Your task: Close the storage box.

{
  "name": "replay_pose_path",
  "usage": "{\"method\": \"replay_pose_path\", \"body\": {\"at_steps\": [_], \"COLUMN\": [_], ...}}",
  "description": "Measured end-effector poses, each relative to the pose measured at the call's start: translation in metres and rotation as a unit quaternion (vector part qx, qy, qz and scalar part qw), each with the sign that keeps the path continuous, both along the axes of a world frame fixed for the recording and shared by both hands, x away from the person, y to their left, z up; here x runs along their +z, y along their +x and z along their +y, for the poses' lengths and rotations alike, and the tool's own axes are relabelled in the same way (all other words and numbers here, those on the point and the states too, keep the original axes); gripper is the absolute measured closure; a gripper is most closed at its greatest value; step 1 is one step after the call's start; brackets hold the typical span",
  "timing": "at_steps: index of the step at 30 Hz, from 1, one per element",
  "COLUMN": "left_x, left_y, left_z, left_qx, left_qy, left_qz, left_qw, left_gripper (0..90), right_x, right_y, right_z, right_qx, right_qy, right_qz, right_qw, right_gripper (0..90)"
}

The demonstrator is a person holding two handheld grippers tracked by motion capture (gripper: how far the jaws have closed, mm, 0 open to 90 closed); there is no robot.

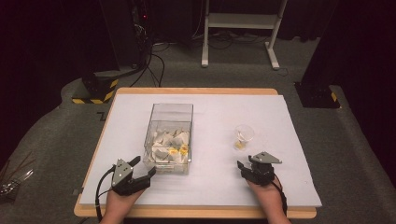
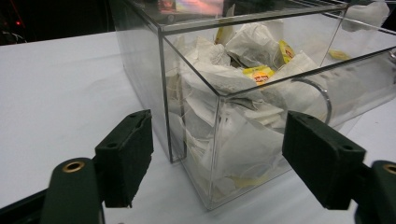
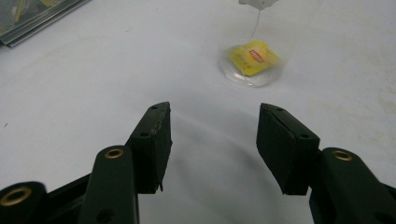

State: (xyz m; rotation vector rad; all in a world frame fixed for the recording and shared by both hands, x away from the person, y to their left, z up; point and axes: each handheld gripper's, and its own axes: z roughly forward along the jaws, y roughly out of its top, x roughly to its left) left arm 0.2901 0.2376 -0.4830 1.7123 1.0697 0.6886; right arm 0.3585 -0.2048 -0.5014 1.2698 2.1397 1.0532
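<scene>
Two grippers near clear box point(image 1: 171, 138): left gripper point(image 1: 143, 167) wide, empty, at box corner; right gripper point(image 1: 244, 164) half-open, empty. Close up: teabags point(image 2: 243, 93), yellow tag point(image 3: 253, 57) in cup point(image 1: 243, 136).

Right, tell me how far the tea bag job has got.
Done: one tea bag with a yellow tag sits in the clear cup. In hand: nothing; the left hand-held gripper stands open at the corner of the clear box, and the right hand-held gripper is open short of the cup. Left: the box is full of tea bags, if more are wanted.
</scene>
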Motion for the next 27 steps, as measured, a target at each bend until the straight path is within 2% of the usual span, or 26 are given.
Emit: {"method": "replay_pose_path", "body": {"at_steps": [8,15,23,27], "left_x": [-0.0024,-0.0031,-0.0030,-0.0029], "left_y": [0.0050,0.0038,0.0065,0.0079], "left_z": [-0.0016,-0.0004,0.0005,0.0019], "left_qx": [-0.003,0.006,0.005,0.001], "left_qy": [-0.002,-0.004,-0.014,-0.009], "left_qz": [0.007,0.012,0.018,0.022], "left_qw": [1.0000,0.9999,0.9997,0.9997], "left_gripper": [23.3,23.9,22.6,22.0], "right_x": [-0.0002,-0.0002,-0.0004,-0.0003], "right_y": [0.0011,0.0006,0.0006,0.0005], "right_z": [-0.0003,0.0007,0.0017,0.0017], "right_qx": [0.000,0.002,0.003,0.004], "right_qy": [-0.001,-0.004,-0.008,-0.007], "right_qz": [0.001,0.002,0.003,0.004], "right_qw": [1.0000,1.0000,1.0000,1.0000], "right_gripper": [45.2,45.3,45.3,45.3]}}
